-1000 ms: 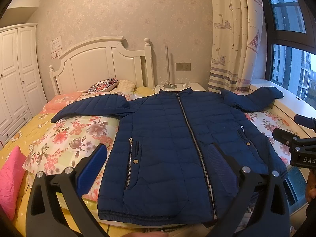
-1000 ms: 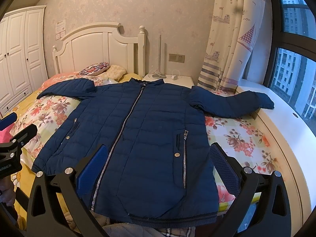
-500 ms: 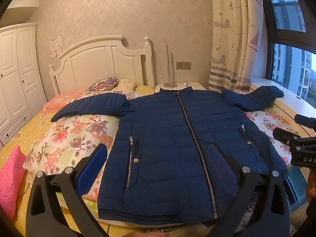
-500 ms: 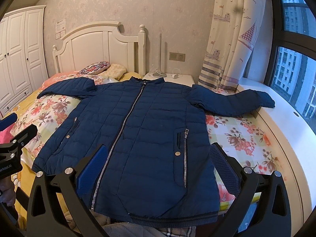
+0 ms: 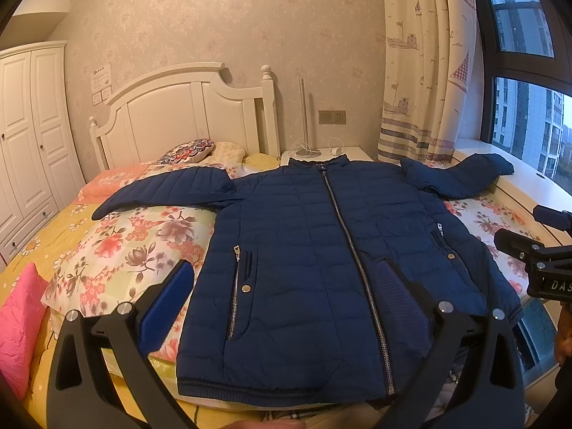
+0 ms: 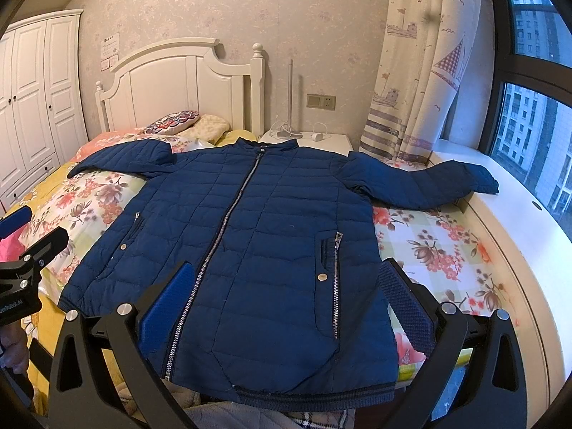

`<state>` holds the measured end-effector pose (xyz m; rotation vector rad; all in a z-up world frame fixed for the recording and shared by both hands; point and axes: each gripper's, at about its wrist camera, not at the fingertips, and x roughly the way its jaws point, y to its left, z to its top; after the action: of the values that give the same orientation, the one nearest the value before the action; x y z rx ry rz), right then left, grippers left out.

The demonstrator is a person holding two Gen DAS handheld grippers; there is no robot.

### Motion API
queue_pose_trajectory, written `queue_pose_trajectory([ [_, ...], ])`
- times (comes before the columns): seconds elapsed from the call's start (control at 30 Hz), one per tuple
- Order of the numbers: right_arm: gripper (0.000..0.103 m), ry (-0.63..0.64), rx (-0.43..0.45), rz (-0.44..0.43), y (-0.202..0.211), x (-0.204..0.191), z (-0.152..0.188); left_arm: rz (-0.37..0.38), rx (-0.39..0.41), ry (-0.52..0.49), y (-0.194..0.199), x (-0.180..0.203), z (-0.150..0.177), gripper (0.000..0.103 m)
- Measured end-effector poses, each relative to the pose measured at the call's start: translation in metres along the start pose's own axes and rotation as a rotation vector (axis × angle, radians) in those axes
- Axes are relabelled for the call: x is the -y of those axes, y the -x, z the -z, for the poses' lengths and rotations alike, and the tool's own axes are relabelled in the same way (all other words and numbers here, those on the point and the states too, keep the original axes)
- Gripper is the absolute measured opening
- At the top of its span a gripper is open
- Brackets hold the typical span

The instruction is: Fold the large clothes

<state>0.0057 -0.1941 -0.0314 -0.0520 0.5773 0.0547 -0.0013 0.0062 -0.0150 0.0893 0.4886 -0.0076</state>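
Bedroom with a floral-covered bed [image 5: 118, 250], a white headboard at the far end. At left, the left gripper [image 5: 282, 304] hovers with its jaws spread and empty. A navy puffer jacket [image 5: 321, 250] lies flat and zipped, sleeves out. At right, the right gripper [image 6: 286, 296] is likewise spread. I'd fold a sleeve inward first, pinching the cuff. No containers visible.

Navy quilted jacket [image 5: 321, 250]; floral bedspread [image 5: 118, 250]; pink cushion [image 5: 18, 318], probably.
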Motion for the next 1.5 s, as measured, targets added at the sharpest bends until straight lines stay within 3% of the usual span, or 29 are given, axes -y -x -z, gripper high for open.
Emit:
queue_pose_trajectory([
  [0.93, 0.099, -0.013, -0.033, -0.009, -0.010, 0.005, 0.005, -0.001, -0.034, -0.011, -0.005, -0.001, 0.010, 0.101],
  [1.07, 0.099, -0.016, -0.032, -0.007, -0.021, 0.010, 0.008, 0.039, -0.050, 0.015, -0.017, -0.003, 0.013, 0.101],
  [1.13, 0.099, -0.010, -0.037, 0.005, -0.032, 0.015, 0.011, 0.046, -0.094, 0.023, -0.035, -0.003, 0.016, 0.101],
  [1.3, 0.099, -0.057, -0.103, 0.058, -0.073, 0.051, 0.014, -0.012, -0.254, -0.063, -0.109, 0.004, 0.016, 0.101],
  [1.5, 0.099, -0.191, -0.178, 0.154, -0.133, 0.127, 0.001, -0.112, -0.318, -0.101, -0.206, -0.005, -0.020, 0.101],
])
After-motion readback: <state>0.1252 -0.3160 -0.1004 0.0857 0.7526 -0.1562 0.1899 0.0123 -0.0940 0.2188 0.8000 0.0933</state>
